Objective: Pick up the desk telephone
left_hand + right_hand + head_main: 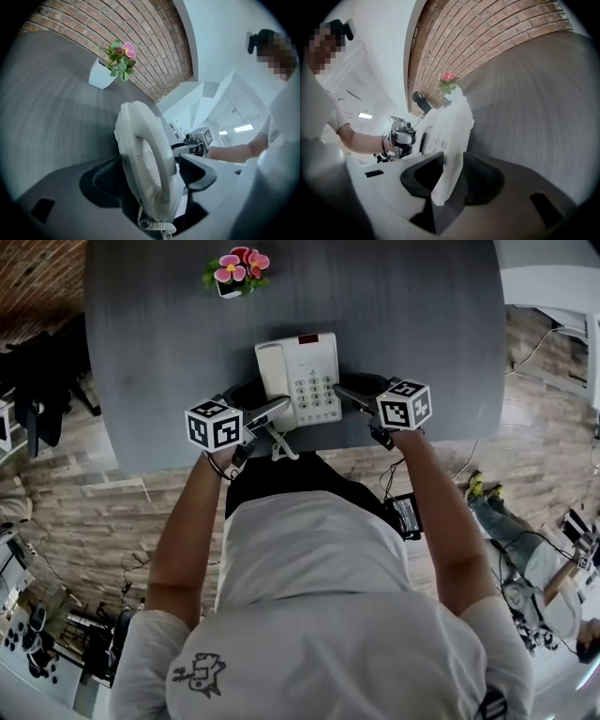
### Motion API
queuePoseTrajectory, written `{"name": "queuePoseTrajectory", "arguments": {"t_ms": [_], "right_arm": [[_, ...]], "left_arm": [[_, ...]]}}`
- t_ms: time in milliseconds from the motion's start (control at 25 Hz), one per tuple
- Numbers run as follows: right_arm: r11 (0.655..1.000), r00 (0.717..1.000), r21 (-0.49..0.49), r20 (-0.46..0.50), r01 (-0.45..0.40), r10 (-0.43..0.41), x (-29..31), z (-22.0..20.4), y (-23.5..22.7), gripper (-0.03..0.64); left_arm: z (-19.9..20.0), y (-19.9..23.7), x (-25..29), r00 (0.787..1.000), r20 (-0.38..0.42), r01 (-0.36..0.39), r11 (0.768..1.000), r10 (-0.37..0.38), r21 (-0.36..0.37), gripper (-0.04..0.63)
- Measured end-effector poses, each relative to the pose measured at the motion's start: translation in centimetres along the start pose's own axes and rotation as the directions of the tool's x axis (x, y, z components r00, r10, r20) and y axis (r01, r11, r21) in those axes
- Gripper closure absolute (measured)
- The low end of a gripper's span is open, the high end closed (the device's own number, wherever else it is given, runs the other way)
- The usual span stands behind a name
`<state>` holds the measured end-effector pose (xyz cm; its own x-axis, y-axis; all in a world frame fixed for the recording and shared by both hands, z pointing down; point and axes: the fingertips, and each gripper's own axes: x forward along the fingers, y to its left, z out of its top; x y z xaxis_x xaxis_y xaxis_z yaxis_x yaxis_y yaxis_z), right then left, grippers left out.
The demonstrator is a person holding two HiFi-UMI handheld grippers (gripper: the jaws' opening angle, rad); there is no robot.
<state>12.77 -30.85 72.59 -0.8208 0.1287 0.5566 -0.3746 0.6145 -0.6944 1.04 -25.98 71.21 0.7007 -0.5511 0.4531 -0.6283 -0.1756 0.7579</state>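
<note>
Resting at the near edge of the grey table [422, 334], desk telephone [302, 379]: handset side between the left gripper's [272, 412] wide-spread jaws, right edge pinched by the right gripper [352, 395].

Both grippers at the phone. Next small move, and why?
Probably close the left gripper: its jaws stand open around the handset side of the desk telephone, while the right gripper looks snug on the opposite edge.
</note>
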Motion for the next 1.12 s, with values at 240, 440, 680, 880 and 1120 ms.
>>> {"name": "queuePoseTrajectory", "arguments": {"t_ms": [240, 440, 680, 880, 1120], "right_arm": [[0.995, 0.996, 0.045, -0.015, -0.084, 0.085, 0.4, 0.1, 0.4, 0.518], [0.986, 0.992, 0.103, 0.018, -0.129, 0.128, 0.5, 0.0, 0.4, 0.526], [0.981, 0.991, 0.141, 0.058, -0.131, 0.124, 0.3, 0.1, 0.2, 0.525], [0.981, 0.992, 0.159, 0.074, -0.111, 0.1, 0.2, 0.0, 0.3, 0.534], [0.976, 0.99, 0.185, 0.102, -0.112, 0.094, -0.1, -0.8, 1.2, 0.538]], "left_arm": [[0.1, 0.1, 0.2, 0.999, 0.016, 0.032, 0.999, -0.032, -0.019, 0.209], [0.1, 0.2, 0.2, 0.997, 0.047, 0.06, 0.997, -0.058, -0.042, 0.207], [0.1, 0.2, 0.2, 0.996, 0.074, 0.061, 0.996, -0.057, -0.06, 0.216], [0.3, 0.2, 0.0, 0.996, 0.069, 0.058, 0.995, -0.053, -0.076, 0.23], [1.3, -0.2, -0.3, 0.995, 0.064, 0.076, 0.994, -0.071, -0.078, 0.236]]}}
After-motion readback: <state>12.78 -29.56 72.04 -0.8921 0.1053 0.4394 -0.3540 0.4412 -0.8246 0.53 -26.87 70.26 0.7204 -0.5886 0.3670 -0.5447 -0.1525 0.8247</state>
